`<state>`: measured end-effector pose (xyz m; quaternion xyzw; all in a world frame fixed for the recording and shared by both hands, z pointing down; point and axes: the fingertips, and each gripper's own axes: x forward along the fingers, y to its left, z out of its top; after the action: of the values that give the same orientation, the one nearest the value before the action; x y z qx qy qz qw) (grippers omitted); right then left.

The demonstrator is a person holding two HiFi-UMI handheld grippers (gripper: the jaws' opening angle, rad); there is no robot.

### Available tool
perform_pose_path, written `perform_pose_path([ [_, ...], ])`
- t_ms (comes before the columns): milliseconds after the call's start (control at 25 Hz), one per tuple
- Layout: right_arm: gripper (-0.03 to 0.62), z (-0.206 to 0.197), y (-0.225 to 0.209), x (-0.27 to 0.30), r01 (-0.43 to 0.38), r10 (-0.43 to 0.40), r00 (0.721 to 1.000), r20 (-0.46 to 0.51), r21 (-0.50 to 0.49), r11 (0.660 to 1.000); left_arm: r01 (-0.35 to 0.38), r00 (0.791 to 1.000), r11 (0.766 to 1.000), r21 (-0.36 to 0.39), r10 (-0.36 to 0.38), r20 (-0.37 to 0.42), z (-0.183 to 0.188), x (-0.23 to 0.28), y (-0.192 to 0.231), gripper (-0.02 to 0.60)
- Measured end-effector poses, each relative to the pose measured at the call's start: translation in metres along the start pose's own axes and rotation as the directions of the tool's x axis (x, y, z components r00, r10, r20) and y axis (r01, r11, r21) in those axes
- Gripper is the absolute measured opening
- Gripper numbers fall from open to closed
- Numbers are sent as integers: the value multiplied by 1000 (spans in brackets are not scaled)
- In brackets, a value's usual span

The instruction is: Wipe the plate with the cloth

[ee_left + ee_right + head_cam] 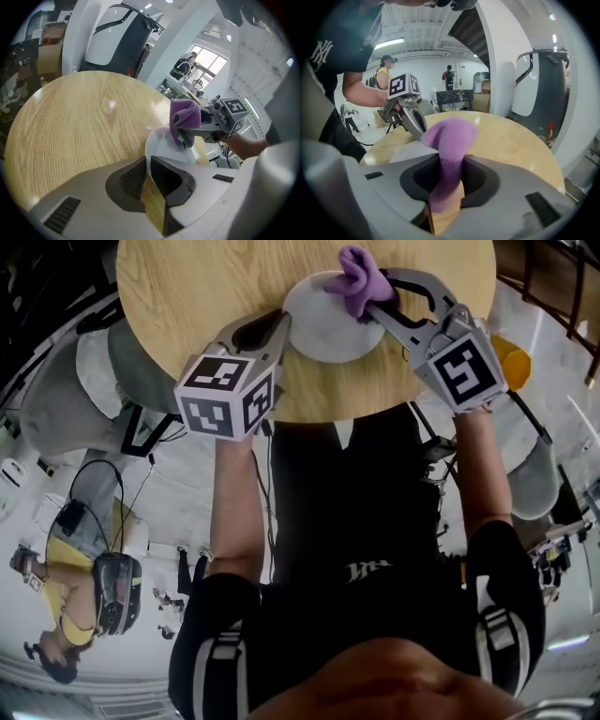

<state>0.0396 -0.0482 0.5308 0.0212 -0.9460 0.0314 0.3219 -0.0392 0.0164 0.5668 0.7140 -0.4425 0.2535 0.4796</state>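
Head view: plate (328,338) sits at the table's (187,287) near edge, with the left gripper (281,326) at its left rim and the right gripper (377,306) carrying the cloth (358,277) over its far side. Left gripper view: jaws nip the rim. Right gripper view: jaws clamp the cloth. Wiping's on, I'd say; next, press and sweep across.

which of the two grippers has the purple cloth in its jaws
The right gripper: its jaws are clamped on the purple cloth. The left gripper instead grips the rim of the white plate.
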Motion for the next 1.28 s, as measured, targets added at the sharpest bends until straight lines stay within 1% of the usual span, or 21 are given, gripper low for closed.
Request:
perform_pose_path([
  [160, 110, -15, -7, -16, 28, -27, 1000, -14, 46, 999, 0, 1000, 1000, -1, 0, 4, 1, 2, 0, 35],
  [280, 110, -21, -10, -24, 43, -42, 999, -31, 54, 998, -7, 1000, 1000, 1, 7, 3, 2, 4, -3, 35],
  [360, 110, -17, -10, -28, 54, -53, 998, -33, 42, 998, -10, 1000, 1000, 1, 10, 6, 3, 4, -6, 34],
  [440, 109, -3, -7, -30, 61, -61, 998, -8, 38, 997, -8, 1000, 1000, -2, 8, 12, 4, 5, -7, 34],
  [480, 109, 4, -2, -29, 57, -57, 998, 10, 51, 997, -6, 1000, 1000, -4, 6, 15, 4, 5, -7, 34],
  [520, 109, 11, 4, -24, 43, -46, 999, 28, 75, 996, -5, 1000, 1000, -5, 5, 18, 4, 4, -7, 34],
  [600, 109, 22, 21, -4, -11, 5, 999, 50, 116, 993, -8, 1000, 1000, -6, 8, 21, 4, 4, -6, 34],
  [680, 109, 31, 36, 19, -62, 54, 996, 75, 119, 991, -10, 1000, 1000, -5, 10, 21, 4, 4, -7, 32],
  [760, 109, 37, 44, 31, -84, 73, 993, 90, 116, 990, -9, 1000, 1000, -2, 10, 23, 5, 3, -13, 32],
  [840, 109, 38, 47, 36, -82, 73, 994, 83, 108, 991, -10, 1000, 1000, 3, 10, 26, 5, 1, -17, 32],
  [1040, 109, 30, 42, 48, -77, 74, 996, 44, 70, 995, -18, 1000, 1000, 11, 18, 22, 2, 3, -2, 32],
  [1280, 109, 4, 26, 14, -32, 34, 999, -17, 80, 996, -21, 1000, 1000, 18, 21, 16, 4, 1, -3, 32],
])
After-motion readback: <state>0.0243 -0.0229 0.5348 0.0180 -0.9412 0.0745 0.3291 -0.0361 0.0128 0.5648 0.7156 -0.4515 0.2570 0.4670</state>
